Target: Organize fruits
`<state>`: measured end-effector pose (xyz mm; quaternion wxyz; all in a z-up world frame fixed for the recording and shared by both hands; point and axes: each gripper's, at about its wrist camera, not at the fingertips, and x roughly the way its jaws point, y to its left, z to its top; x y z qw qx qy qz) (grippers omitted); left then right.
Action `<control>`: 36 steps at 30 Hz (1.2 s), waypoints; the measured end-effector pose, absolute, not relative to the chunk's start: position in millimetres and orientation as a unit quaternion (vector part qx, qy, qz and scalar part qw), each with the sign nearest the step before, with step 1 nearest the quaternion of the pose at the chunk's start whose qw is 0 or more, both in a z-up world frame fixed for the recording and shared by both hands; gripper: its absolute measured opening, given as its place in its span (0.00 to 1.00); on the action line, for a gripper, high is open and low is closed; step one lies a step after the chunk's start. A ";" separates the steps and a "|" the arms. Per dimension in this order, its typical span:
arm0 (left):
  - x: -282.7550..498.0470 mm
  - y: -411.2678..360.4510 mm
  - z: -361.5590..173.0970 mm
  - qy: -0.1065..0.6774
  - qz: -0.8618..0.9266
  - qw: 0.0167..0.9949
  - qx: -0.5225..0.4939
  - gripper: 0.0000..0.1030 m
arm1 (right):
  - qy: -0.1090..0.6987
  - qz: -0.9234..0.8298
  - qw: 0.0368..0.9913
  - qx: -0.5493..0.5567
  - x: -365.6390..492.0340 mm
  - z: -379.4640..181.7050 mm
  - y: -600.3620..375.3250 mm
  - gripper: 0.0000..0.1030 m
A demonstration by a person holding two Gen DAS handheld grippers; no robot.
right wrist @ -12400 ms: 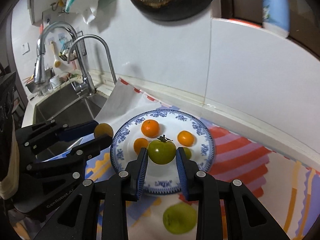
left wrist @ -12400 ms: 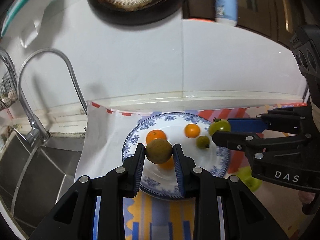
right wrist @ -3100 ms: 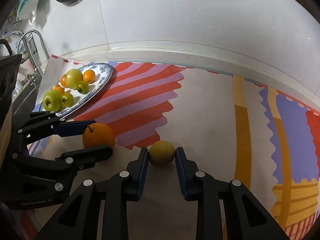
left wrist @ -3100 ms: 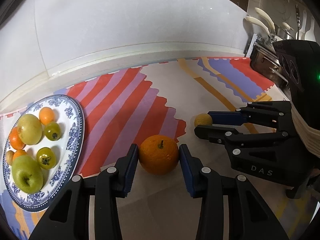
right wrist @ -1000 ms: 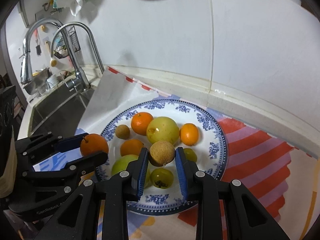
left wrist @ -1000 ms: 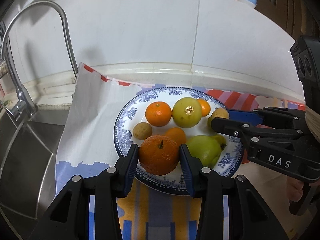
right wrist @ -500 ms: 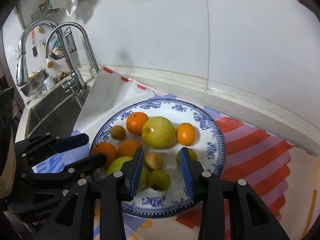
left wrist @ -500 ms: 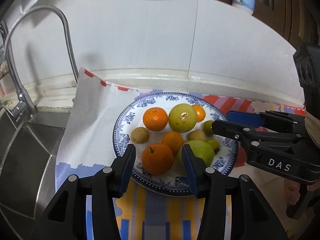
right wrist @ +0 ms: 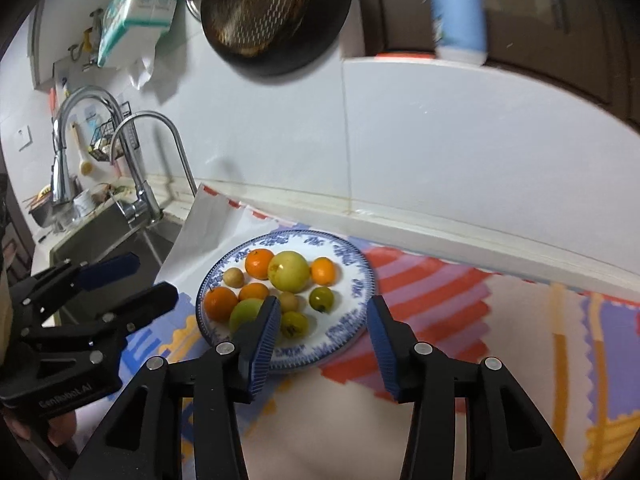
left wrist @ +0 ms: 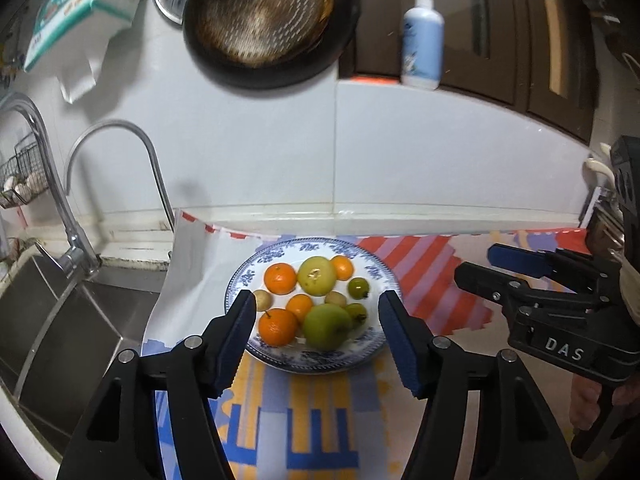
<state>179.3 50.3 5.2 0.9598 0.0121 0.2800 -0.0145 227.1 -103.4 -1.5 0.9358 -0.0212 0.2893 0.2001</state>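
A blue-and-white plate (left wrist: 376, 270) (right wrist: 356, 280) on the patterned mat holds several fruits: a large orange (left wrist: 277, 326) (right wrist: 220, 304) at its near left, a green apple (left wrist: 326, 326) (right wrist: 246, 314), a yellow-green apple (left wrist: 317, 275) (right wrist: 289, 271), small oranges, small green tomatoes and small brown fruits. My left gripper (left wrist: 318, 320) is wide open and empty, raised in front of the plate. My right gripper (right wrist: 322, 324) is wide open and empty, above the plate's near right edge. Each gripper also shows in the other's view.
A steel sink (left wrist: 60, 320) with curved faucets (left wrist: 116, 136) lies left of the mat. A dark pan (left wrist: 268, 20) and a tissue pack (left wrist: 80, 4) hang on the white wall. A lotion bottle (left wrist: 422, 40) stands on the ledge. The striped mat (right wrist: 520, 340) stretches right.
Both grippers have opened wider and pulled back and up from the plate. The large orange and the small brown fruit they let go now lie on the plate.
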 end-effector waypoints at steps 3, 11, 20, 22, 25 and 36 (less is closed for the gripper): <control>163.5 42.9 11.1 0.278 -0.021 0.960 0.007 0.65 | 0.280 0.180 0.943 -0.012 204.8 8.2 -116.8 0.56; 115.5 25.0 24.4 0.261 -0.027 0.965 0.010 0.72 | 0.264 0.120 0.957 -0.004 144.7 23.4 -143.4 0.69; 74.6 9.1 30.1 0.249 -0.038 0.967 0.016 0.82 | 0.250 0.062 0.966 0.007 85.9 30.7 -166.4 0.85; 68.2 5.4 30.1 0.249 -0.042 0.967 0.019 0.84 | 0.243 0.049 0.969 0.004 73.4 32.4 -171.1 0.87; 59.1 1.8 29.9 0.252 -0.050 0.966 0.015 0.86 | 0.237 0.031 0.971 0.007 58.1 34.1 -178.1 0.89; 30.8 -6.6 37.5 0.242 -0.055 0.968 0.019 0.97 | 0.244 0.011 0.970 0.016 23.4 34.5 -193.7 0.89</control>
